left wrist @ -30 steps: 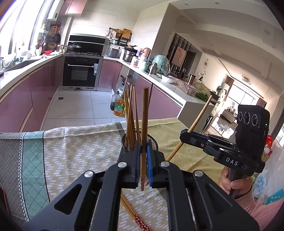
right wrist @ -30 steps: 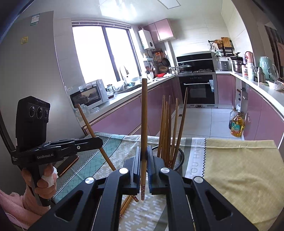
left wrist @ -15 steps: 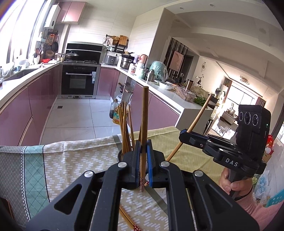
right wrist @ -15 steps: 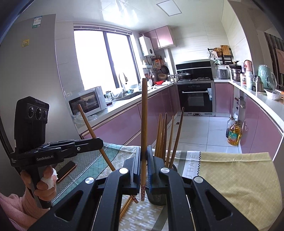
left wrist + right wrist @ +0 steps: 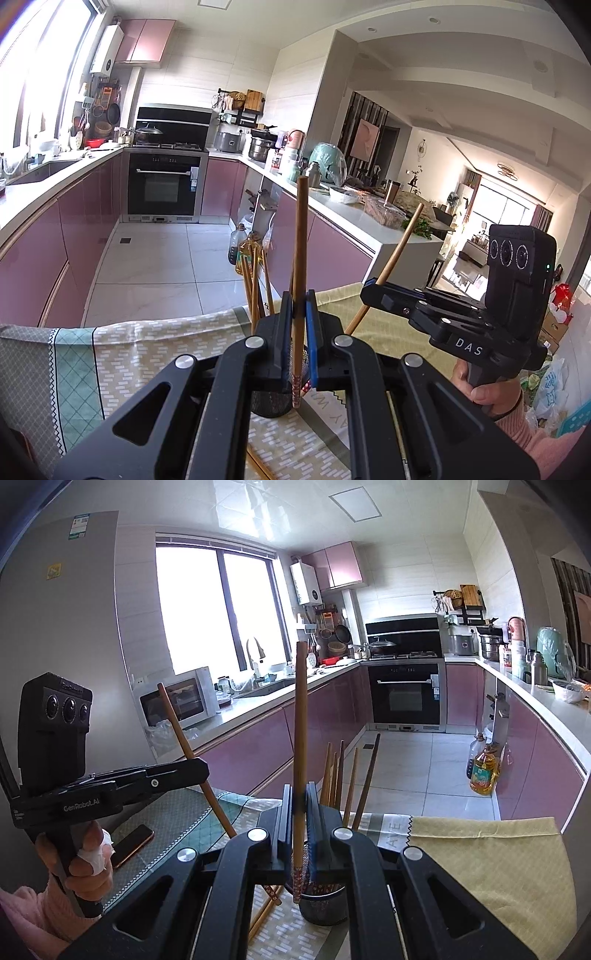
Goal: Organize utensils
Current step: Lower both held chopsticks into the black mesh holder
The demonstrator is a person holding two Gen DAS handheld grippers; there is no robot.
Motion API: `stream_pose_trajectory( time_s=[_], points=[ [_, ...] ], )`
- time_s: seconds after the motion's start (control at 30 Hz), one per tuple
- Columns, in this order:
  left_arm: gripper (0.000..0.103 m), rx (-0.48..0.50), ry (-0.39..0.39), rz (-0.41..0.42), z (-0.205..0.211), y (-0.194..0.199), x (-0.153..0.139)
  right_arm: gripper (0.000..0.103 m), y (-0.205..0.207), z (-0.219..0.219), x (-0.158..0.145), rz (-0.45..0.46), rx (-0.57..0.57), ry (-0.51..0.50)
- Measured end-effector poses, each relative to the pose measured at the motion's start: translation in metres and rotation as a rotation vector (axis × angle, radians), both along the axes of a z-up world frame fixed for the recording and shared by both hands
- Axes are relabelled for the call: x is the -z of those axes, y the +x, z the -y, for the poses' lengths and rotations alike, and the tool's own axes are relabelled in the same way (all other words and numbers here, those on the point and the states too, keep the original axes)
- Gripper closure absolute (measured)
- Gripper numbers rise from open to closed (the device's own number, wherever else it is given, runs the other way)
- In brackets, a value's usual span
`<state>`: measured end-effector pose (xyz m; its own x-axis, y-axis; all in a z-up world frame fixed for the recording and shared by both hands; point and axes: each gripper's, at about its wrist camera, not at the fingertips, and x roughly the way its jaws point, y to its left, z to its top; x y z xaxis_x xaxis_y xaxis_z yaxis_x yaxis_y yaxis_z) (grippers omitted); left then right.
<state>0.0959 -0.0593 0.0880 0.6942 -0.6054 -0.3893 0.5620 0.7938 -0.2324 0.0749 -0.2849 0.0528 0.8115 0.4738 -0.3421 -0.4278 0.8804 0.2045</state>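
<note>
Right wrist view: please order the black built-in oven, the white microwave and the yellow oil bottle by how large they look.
1. Black built-in oven
2. White microwave
3. Yellow oil bottle

Brown chopsticks [image 5: 299,738], black mesh holder [image 5: 325,904], green-and-yellow patterned tablecloth [image 5: 147,350].

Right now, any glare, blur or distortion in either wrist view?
Right wrist view: window blown out white, fisheye bends the fridge edge. Left wrist view: glare from the far balcony door, ceiling lines curve; near gripper bodies sharp in both.
</note>
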Motion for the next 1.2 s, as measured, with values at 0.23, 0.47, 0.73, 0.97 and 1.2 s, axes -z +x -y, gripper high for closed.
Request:
stream_pose_trajectory(
  time_s=[0.23, 0.47, 0.73, 0.97, 1.2],
  points=[
    [0.095, -0.009, 0.0, 0.031, 0.008, 0.001, -0.007, 0.097, 0.006, -0.001, -0.002, 0.002, 0.013, -0.003],
    [0.095, -0.024, 0.009, 0.043, 0.013, 0.002, -0.006, 0.097, 0.015, -0.004, -0.007, 0.009, 0.028, -0.007],
    [0.095, -0.04, 0.03, 0.038, 0.018, 0.0, 0.0, 0.097, 0.024, -0.007, 0.002, -0.016, 0.039, -0.02],
    [0.095, -0.026, 0.057, 0.011, 0.022, 0.002, 0.005, 0.097, 0.033, -0.011, 0.007, -0.043, 0.046, -0.033],
    [0.095, -0.018, 0.097, -0.01, 0.024, 0.005, 0.008, 0.097, 0.04, -0.014, 0.018, -0.082, 0.046, -0.053]
  ],
)
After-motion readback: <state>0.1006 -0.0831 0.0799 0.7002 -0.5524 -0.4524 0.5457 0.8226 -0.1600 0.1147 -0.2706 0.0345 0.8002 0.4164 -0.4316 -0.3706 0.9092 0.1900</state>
